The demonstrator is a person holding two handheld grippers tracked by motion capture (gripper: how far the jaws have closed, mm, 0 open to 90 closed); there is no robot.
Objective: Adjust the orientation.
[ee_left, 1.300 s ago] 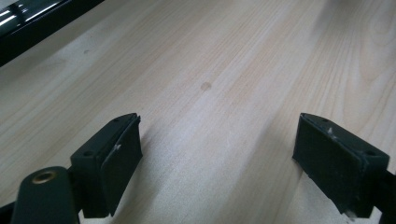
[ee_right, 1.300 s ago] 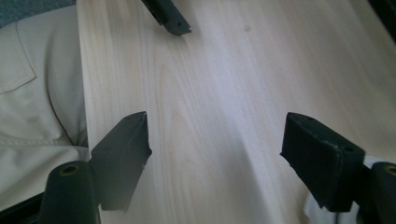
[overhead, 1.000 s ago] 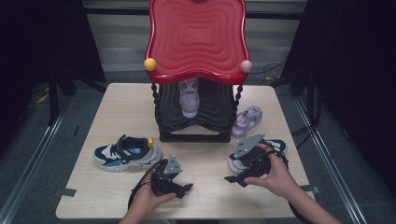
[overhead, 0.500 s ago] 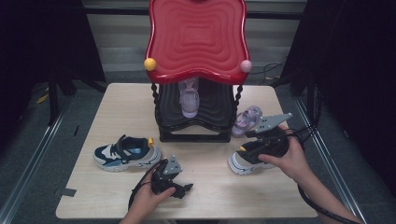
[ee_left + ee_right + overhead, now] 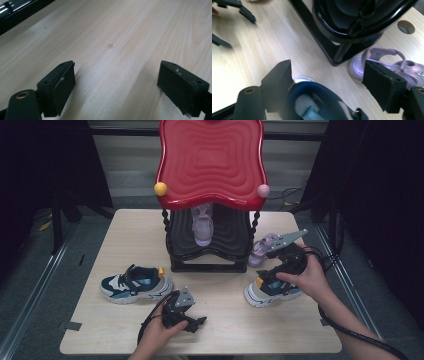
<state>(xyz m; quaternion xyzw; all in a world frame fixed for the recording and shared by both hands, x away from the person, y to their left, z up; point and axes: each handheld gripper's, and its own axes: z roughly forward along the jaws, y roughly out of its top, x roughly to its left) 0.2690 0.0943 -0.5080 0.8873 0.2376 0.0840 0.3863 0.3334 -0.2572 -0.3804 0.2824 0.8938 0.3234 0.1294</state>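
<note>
Now right gripper [image 5: 325,85] hovering over blue sneaker [image 5: 272,290], jaws spread wide, likely lining up grab; left gripper [image 5: 125,87] also released, resting idle on table [image 5: 125,227]

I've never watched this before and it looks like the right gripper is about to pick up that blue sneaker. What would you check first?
1. Right gripper open: ok.
2. Blue and white sneaker between its jaws: ok, the collar sits in the gap.
3. Jaws touching the sneaker: cannot tell.
4. Lilac strappy sandal on the table clear of the jaws: cannot tell, it lies close behind one.
5. Left gripper out of the way: ok, open over bare pale wooden table.
</note>
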